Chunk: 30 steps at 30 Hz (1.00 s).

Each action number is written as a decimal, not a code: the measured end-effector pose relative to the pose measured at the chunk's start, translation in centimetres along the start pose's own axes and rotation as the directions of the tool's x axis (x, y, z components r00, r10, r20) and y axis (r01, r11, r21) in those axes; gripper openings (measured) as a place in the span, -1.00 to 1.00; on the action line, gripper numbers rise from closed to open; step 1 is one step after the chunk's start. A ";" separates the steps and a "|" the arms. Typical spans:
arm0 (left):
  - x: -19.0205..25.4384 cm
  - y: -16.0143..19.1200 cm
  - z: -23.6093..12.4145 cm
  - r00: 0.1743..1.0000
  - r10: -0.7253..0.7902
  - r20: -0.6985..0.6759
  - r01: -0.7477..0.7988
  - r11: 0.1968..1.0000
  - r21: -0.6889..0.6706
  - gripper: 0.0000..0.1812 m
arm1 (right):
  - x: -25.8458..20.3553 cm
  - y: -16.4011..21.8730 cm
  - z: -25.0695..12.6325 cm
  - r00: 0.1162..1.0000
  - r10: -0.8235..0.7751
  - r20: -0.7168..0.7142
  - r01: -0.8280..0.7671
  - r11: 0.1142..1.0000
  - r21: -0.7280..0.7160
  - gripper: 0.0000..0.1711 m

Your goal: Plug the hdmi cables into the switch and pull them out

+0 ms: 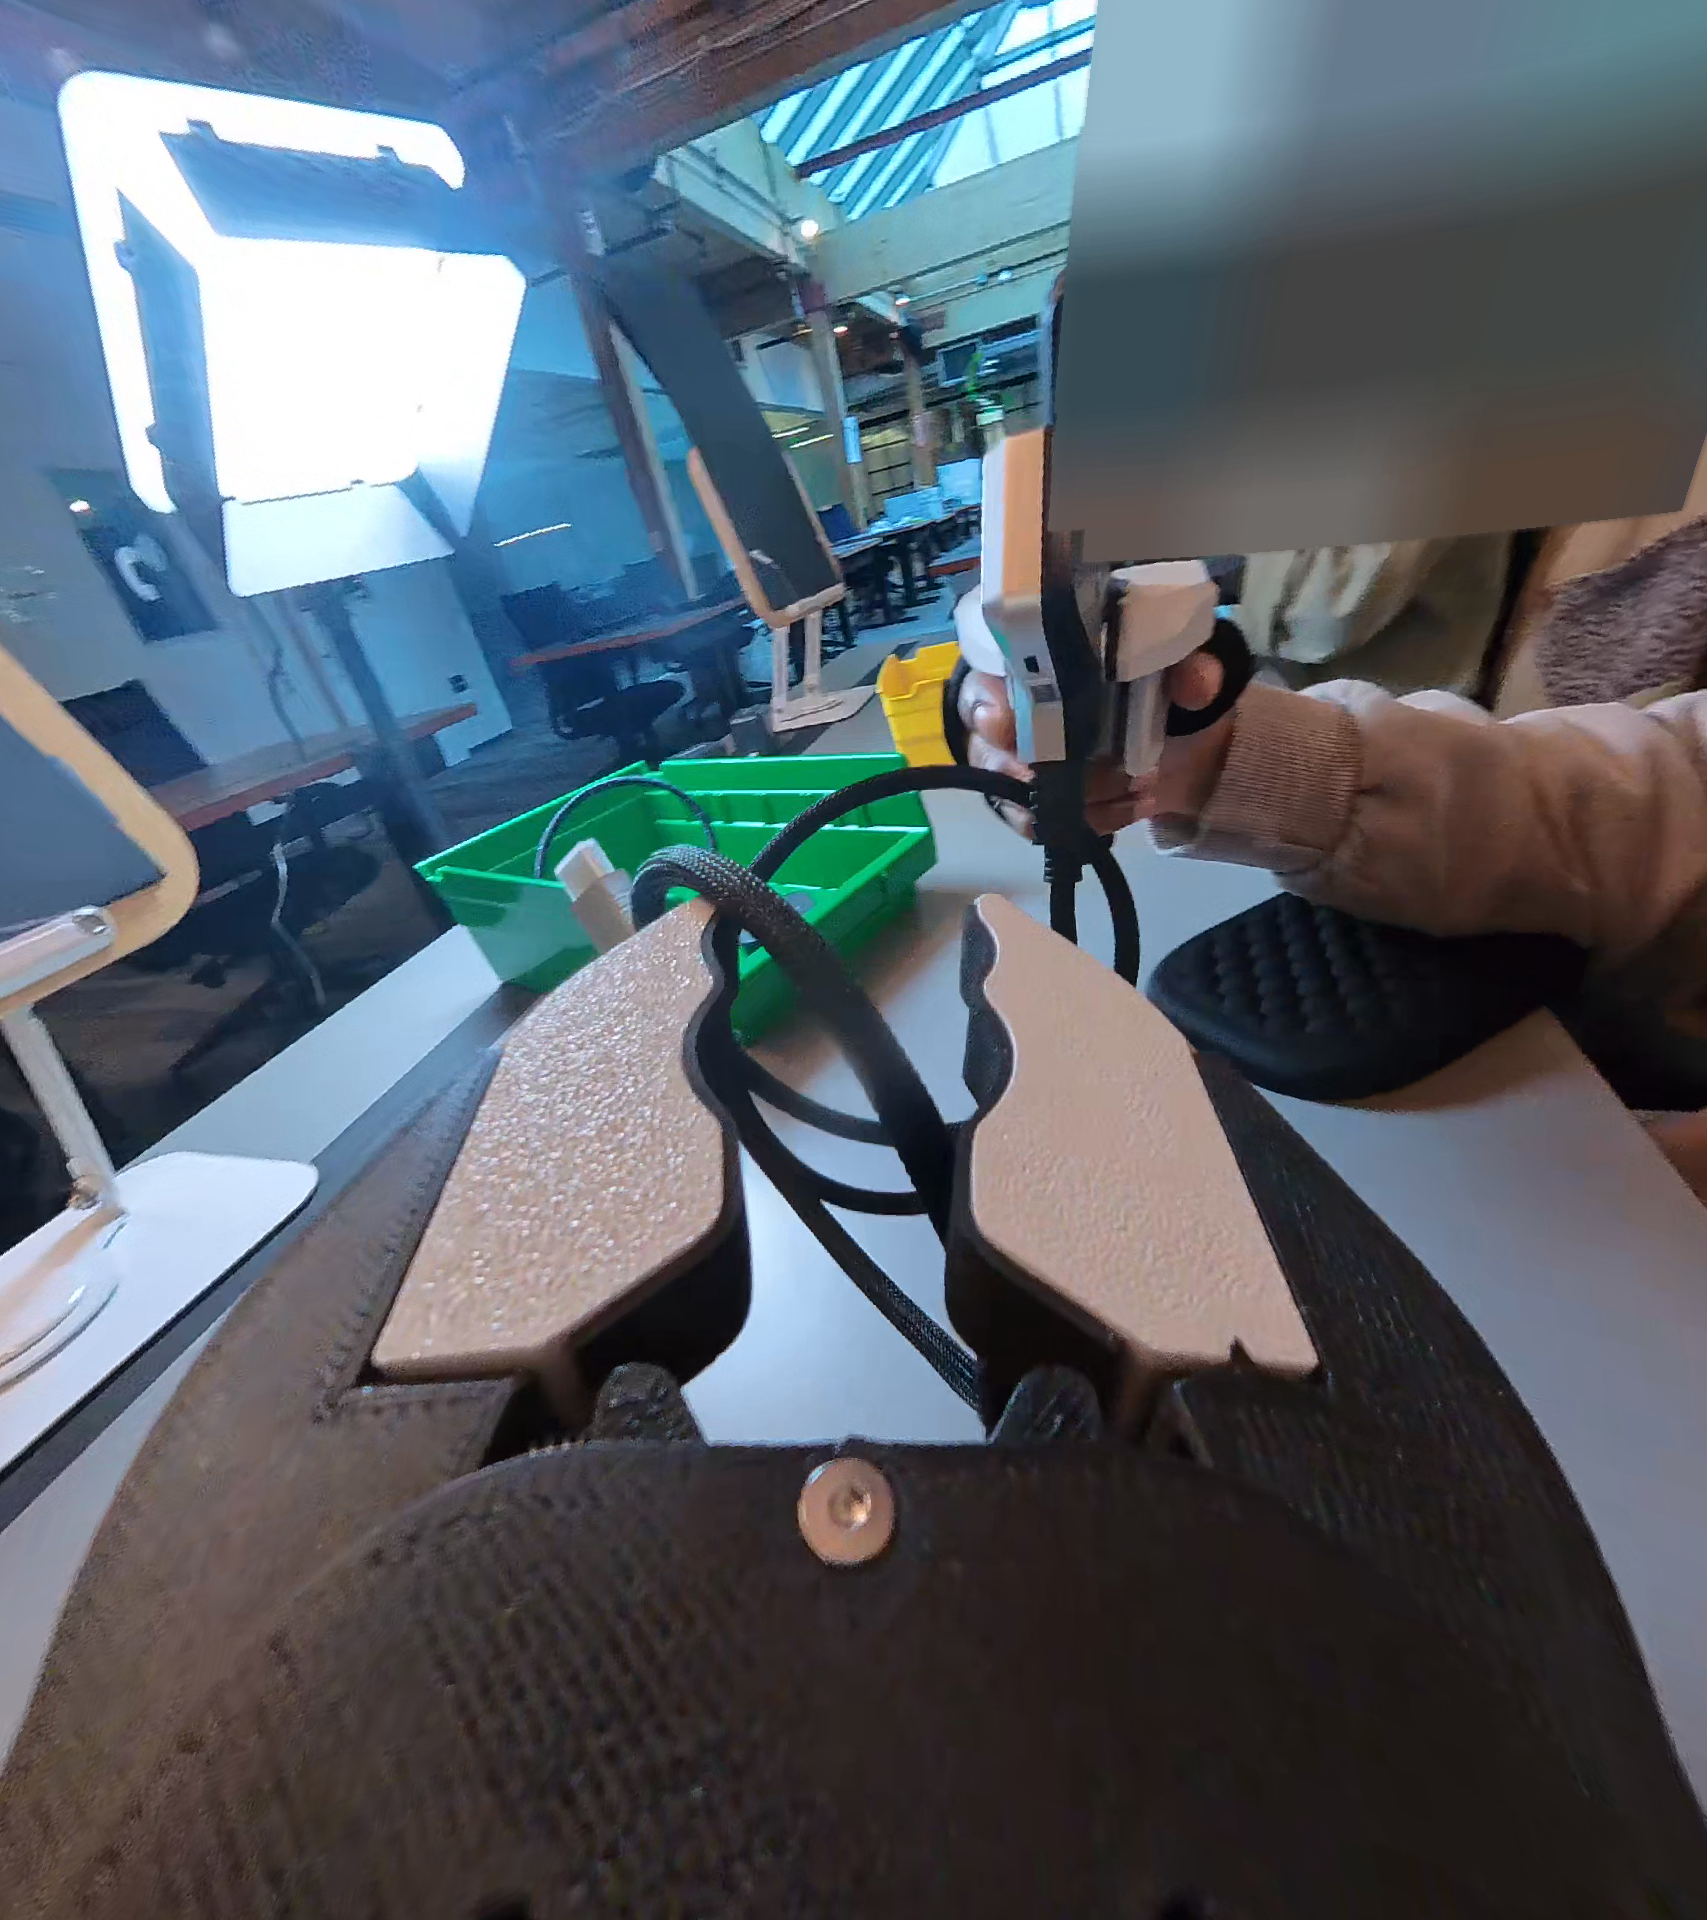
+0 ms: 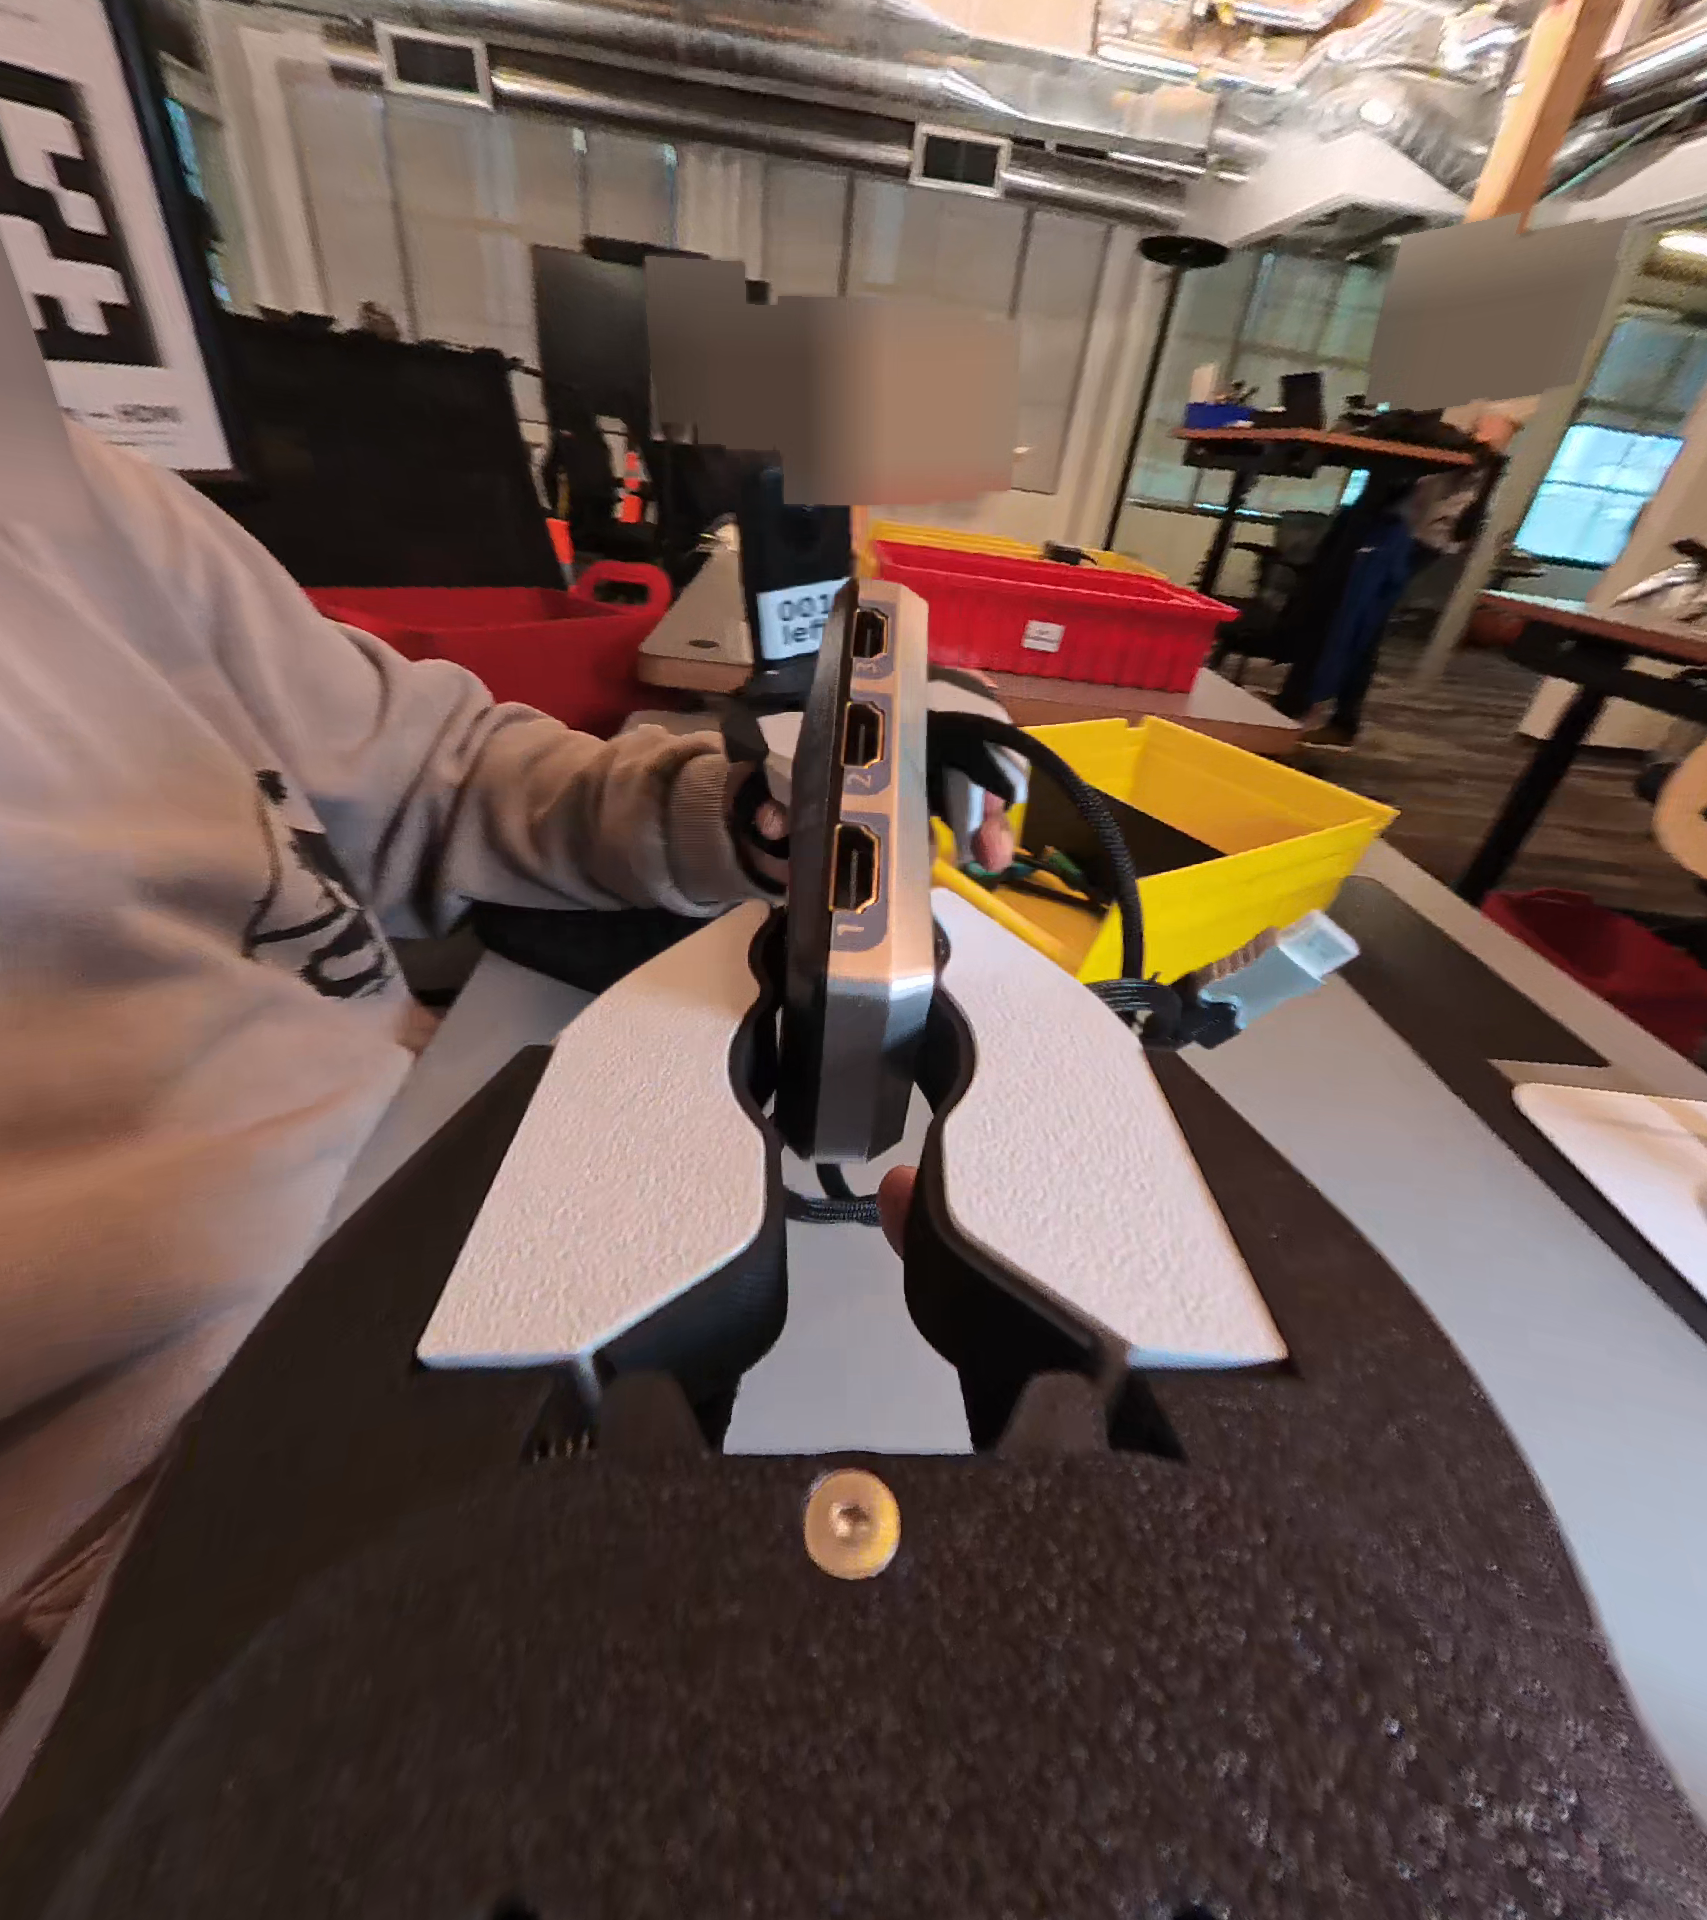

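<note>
Black braid first: draping the hdmi cable [image 1: 870, 1049] loosely between spread fingers of the left gripper [image 1: 838, 925], gripping nothing. Clamping the switch [image 2: 864, 935] upright in the right gripper [image 2: 849, 914], ports stacked vertically. Leaving the plug [image 2: 1280, 966] lying sideways, right of the switch.

Brushed-metal switch [image 2: 880, 914]; braided-cloth cable [image 1: 828, 987]; glossy plastic green bin [image 1: 516, 894]; matt table [image 1: 1451, 1247].

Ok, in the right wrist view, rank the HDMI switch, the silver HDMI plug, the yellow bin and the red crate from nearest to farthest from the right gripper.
1. HDMI switch: clamped upright in the right gripper.
2. Silver HDMI plug: just right of the fingers.
3. Yellow bin: behind the plug, to the right.
4. Red crate: farthest, on the table behind.
</note>
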<state>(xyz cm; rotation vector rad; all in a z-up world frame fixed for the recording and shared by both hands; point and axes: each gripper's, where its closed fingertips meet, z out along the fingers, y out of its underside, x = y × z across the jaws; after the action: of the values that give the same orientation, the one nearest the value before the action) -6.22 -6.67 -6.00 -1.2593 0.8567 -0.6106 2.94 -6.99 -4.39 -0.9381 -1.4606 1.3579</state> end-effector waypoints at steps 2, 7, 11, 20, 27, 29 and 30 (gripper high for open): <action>0.4 -1.3 -0.5 0.999 -0.002 -0.036 0.004 0.999 0.046 -0.55 | -1.2 -0.3 -0.3 0.993 0.051 0.107 -0.055 0.998 0.030 -0.75; -0.8 -4.6 -3.2 0.971 -0.191 -0.143 0.220 0.950 0.220 -0.55 | -1.7 -3.3 -2.8 0.973 0.093 0.213 -0.142 0.963 0.229 -0.75; -3.8 -5.5 -5.3 0.934 -0.330 -0.139 0.357 0.879 0.317 -0.51 | -0.6 -4.0 -5.0 0.973 0.118 0.198 -0.175 0.937 0.304 -0.75; -7.7 -2.5 -6.2 0.956 -0.266 0.123 0.233 0.944 0.232 -0.67 | 1.0 0.5 -2.8 0.970 0.211 0.117 -0.224 0.969 0.104 -0.75; 2.6 0.0 -0.7 0.968 -0.124 -0.219 0.120 0.992 -0.031 -0.56 | -1.4 4.4 2.0 0.943 0.281 0.176 -0.263 0.957 -0.120 -0.75; 5.7 1.5 0.2 0.949 -0.065 -0.310 0.031 0.993 -0.112 -0.55 | -2.3 5.4 3.2 0.946 0.262 0.191 -0.231 0.958 -0.173 -0.75; 6.4 2.3 0.6 0.948 -0.028 -0.318 -0.022 0.988 -0.153 -0.56 | -2.7 5.7 3.6 0.951 0.240 0.196 -0.203 0.961 -0.189 -0.75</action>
<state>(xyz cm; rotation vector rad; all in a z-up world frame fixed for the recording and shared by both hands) -2.22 -10.96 -9.58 -1.3211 1.1906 -0.7764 0.05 -10.02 -10.34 -1.1168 -1.6947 1.5603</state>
